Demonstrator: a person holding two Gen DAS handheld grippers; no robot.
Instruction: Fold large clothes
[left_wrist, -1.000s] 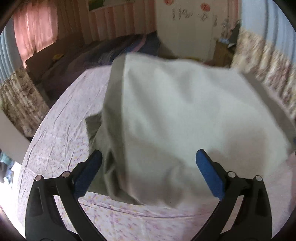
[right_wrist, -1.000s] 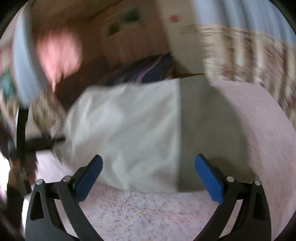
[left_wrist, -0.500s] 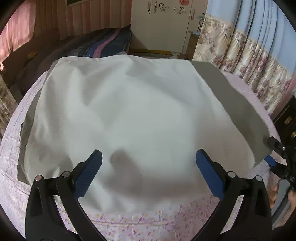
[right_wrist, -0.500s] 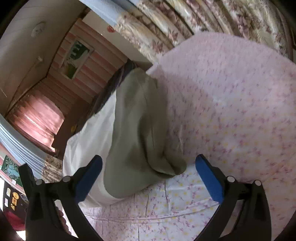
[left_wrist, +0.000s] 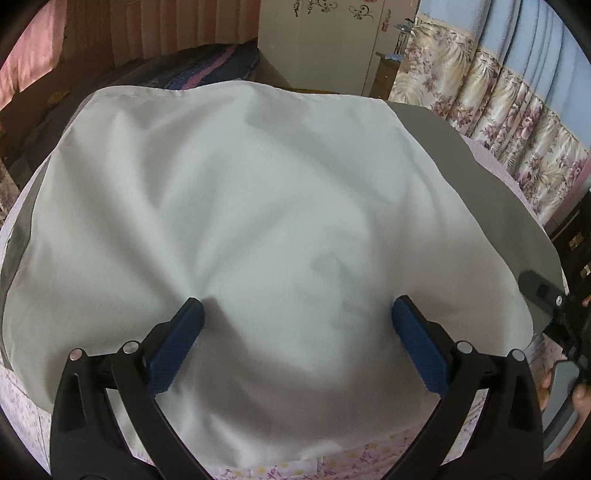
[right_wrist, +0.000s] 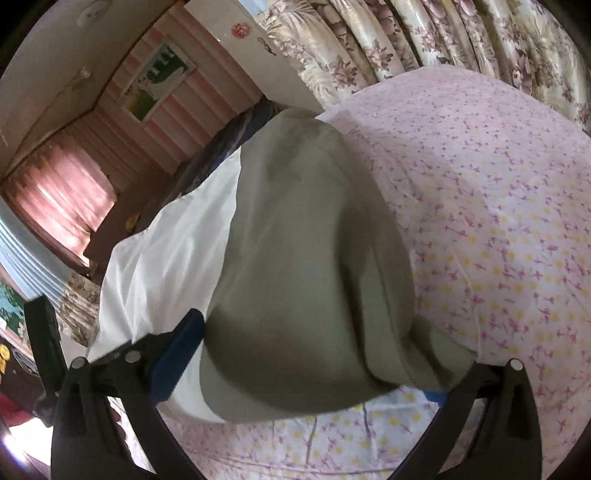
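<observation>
A large garment lies spread on the bed, white across its middle (left_wrist: 258, 192) with an olive-grey band (left_wrist: 480, 192) along its right side. My left gripper (left_wrist: 295, 325) is open, its blue pads low over the white cloth near the front hem. In the right wrist view the olive-grey part (right_wrist: 306, 258) bulges up beside the white part (right_wrist: 170, 258). My right gripper (right_wrist: 306, 373) is open at the olive edge. The cloth drapes over its right finger, leaving only a blue tip (right_wrist: 436, 396) showing. The right gripper (left_wrist: 546, 295) also appears at the left view's right edge.
A pink floral bedsheet (right_wrist: 498, 221) covers the bed to the right of the garment. Floral curtains (left_wrist: 517, 129) hang at the right, a white wardrobe (left_wrist: 325, 44) stands behind, and dark striped bedding (left_wrist: 207, 70) lies beyond the garment. A hand (left_wrist: 576, 398) holds the right tool.
Both grippers have come down and closer to the garment. The olive edge now lies over my right gripper's right finger. The garment has settled flatter on the bed.
</observation>
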